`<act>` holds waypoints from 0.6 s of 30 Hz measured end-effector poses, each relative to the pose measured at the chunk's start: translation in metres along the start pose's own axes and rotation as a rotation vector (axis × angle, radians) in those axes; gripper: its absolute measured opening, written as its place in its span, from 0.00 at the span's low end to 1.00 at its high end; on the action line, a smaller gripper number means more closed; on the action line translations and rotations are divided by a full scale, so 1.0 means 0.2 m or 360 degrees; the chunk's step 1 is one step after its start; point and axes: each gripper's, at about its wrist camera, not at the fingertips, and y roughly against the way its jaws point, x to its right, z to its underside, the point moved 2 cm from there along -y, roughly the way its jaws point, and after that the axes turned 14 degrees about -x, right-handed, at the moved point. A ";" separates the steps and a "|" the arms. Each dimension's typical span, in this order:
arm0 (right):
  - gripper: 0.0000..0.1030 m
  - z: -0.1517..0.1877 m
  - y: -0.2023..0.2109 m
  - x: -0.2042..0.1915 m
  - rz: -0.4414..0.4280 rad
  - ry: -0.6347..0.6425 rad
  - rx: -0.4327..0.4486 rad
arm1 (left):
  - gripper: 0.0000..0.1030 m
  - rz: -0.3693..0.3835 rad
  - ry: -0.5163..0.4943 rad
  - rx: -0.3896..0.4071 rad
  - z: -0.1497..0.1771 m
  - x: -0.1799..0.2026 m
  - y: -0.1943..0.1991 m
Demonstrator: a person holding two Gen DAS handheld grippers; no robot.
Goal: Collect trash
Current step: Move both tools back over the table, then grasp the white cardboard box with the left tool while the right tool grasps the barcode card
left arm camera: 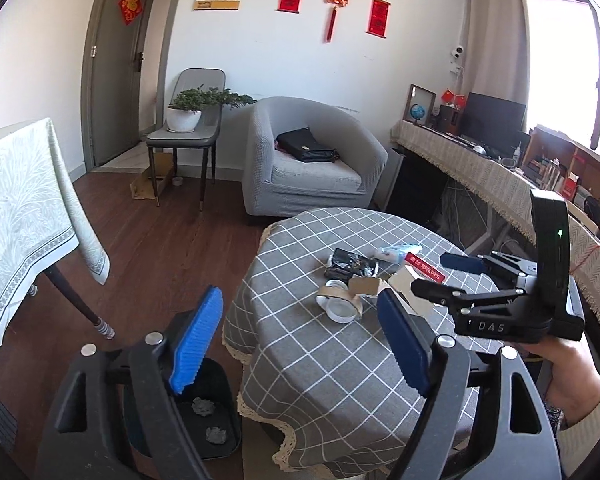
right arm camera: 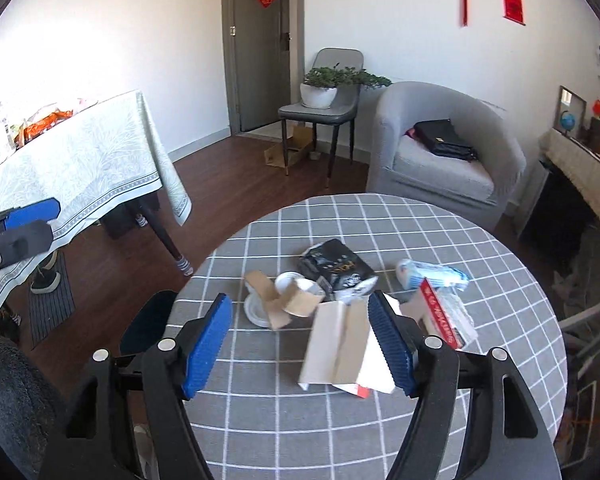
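A pile of trash lies on the round table with the grey checked cloth (right arm camera: 380, 432): a black packet (right arm camera: 336, 266), a white tape roll with brown cardboard scraps (right arm camera: 280, 304), a folded cardboard carton (right arm camera: 340, 344), a red and white packet (right arm camera: 444, 314) and a blue and white wrapper (right arm camera: 432, 274). My right gripper (right arm camera: 300, 344) is open above the near side of the pile, the carton between its pads. My left gripper (left arm camera: 300, 344) is open and empty, over the table's left edge and a black bin (left arm camera: 204, 412) holding grey crumpled scraps. The pile (left arm camera: 352, 280) also shows in the left wrist view.
A table with a pale green cloth (right arm camera: 80, 168) stands at the left. A grey armchair (left arm camera: 308, 160) with a black bag, and a chair with a potted plant (left arm camera: 188, 116), stand behind. A long desk (left arm camera: 500, 172) with a monitor runs along the right.
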 end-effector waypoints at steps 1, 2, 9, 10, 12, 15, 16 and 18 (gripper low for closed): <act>0.72 0.00 0.01 0.04 0.0009 -0.0032 0.0009 | 0.82 0.0009 -0.0021 -0.0013 0.00 0.03 -0.04; 0.73 0.01 0.02 0.09 0.0019 -0.0064 0.0023 | 0.82 0.0022 -0.0039 -0.0026 0.00 0.07 -0.07; 0.77 0.03 0.05 0.34 0.0048 -0.0254 0.0061 | 0.84 0.0035 -0.0185 -0.0127 0.01 0.32 -0.29; 0.77 0.04 0.05 0.37 0.0055 -0.0272 0.0059 | 0.84 0.0025 -0.0205 -0.0142 0.02 0.35 -0.32; 0.77 0.06 0.04 0.42 0.0060 -0.0306 0.0056 | 0.84 0.0014 -0.0235 -0.0169 0.02 0.40 -0.38; 0.78 0.08 0.04 0.50 0.0076 -0.0342 0.0055 | 0.84 0.0032 -0.0241 -0.0211 0.03 0.45 -0.48; 0.78 0.09 0.04 0.52 0.0076 -0.0354 0.0055 | 0.84 0.0038 -0.0241 -0.0222 0.04 0.47 -0.50; 0.78 0.12 0.04 0.56 0.0082 -0.0377 0.0045 | 0.84 0.0052 -0.0233 -0.0246 0.04 0.51 -0.57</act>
